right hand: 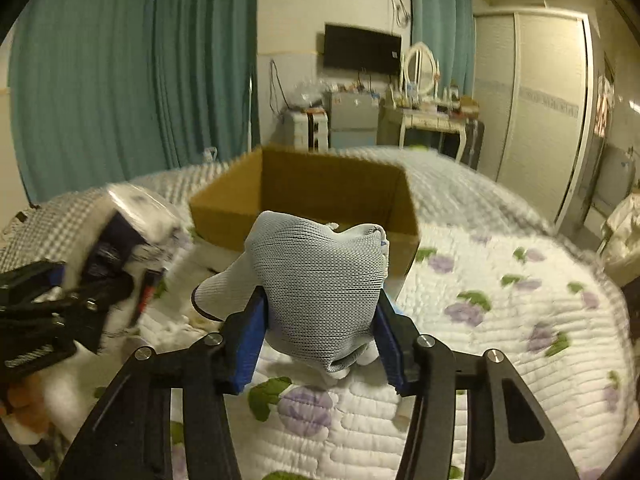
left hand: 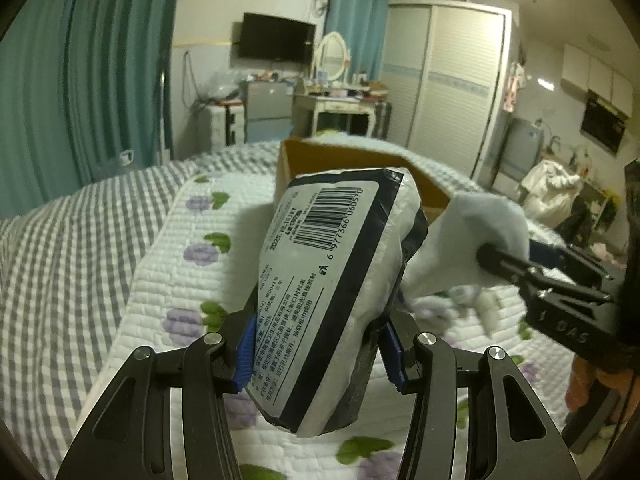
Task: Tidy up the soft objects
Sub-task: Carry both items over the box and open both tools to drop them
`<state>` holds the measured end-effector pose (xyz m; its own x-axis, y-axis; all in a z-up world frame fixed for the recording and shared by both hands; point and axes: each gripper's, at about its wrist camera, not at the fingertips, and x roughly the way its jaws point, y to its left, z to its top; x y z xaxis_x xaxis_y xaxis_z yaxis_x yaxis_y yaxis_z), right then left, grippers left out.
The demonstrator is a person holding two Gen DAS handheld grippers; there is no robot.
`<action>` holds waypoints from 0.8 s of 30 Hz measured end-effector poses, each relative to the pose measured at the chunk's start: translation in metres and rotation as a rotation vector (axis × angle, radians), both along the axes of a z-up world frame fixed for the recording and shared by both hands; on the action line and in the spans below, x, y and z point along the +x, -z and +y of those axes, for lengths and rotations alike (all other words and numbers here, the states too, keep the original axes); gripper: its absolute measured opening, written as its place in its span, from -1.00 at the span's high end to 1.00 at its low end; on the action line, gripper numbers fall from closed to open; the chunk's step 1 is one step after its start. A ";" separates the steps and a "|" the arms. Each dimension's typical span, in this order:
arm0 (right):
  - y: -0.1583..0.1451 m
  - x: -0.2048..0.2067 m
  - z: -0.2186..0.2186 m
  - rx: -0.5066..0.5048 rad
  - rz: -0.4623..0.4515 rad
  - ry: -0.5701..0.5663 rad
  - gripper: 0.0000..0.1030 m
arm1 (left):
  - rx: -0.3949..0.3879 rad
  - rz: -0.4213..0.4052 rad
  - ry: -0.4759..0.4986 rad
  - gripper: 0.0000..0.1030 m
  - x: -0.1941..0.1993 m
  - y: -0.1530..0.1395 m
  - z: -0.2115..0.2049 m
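- Up close in the left wrist view, the left gripper [left hand: 318, 354] is clamped on a tissue pack [left hand: 334, 280], its blue pads pressing the lower sides of the white and dark wrapper.
- The pack stands tilted through the middle of the frame, barcode label facing the camera, held above the quilt [left hand: 176, 264] with purple flowers.
- Behind the top of the pack, in the upper middle of that frame, sits the cardboard box [left hand: 356, 156], open at the top.
- At the right edge of the same frame the right gripper [left hand: 500, 258] reaches in, pinching a pale grey cloth [left hand: 468, 240] that hangs just beside the pack.
- From the right wrist view, the right gripper [right hand: 320, 330] is closed on that grey cloth [right hand: 320, 276], a knitted mesh bundle bulging up between the blue pads in the centre of the frame.
- Directly beyond the cloth stands the cardboard box [right hand: 312, 184], resting on the quilt [right hand: 500, 320]; its inside is mostly hidden by the cloth.
- The left gripper [right hand: 100, 280] with the tissue pack [right hand: 136, 216] shows blurred at the left edge.
- Teal curtains [right hand: 120, 72] fill the upper left, and a wall television [right hand: 362, 53] and a white wardrobe [right hand: 540, 100] stand in the upper right.
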<state>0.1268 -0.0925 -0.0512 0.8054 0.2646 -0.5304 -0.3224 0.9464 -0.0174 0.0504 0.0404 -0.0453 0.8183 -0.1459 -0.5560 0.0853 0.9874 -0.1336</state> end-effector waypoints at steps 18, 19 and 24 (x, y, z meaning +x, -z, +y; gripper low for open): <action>-0.129 0.107 -0.019 -0.051 -0.130 0.006 0.03 | 0.039 -0.099 0.063 0.02 0.117 -0.084 -0.033; -0.125 0.118 -0.017 -0.062 -0.124 0.006 0.03 | 0.049 -0.086 0.056 0.02 0.133 -0.078 -0.036; -0.085 0.177 -0.009 -0.115 -0.055 -0.022 0.03 | 0.101 -0.031 0.048 0.02 0.177 -0.047 -0.047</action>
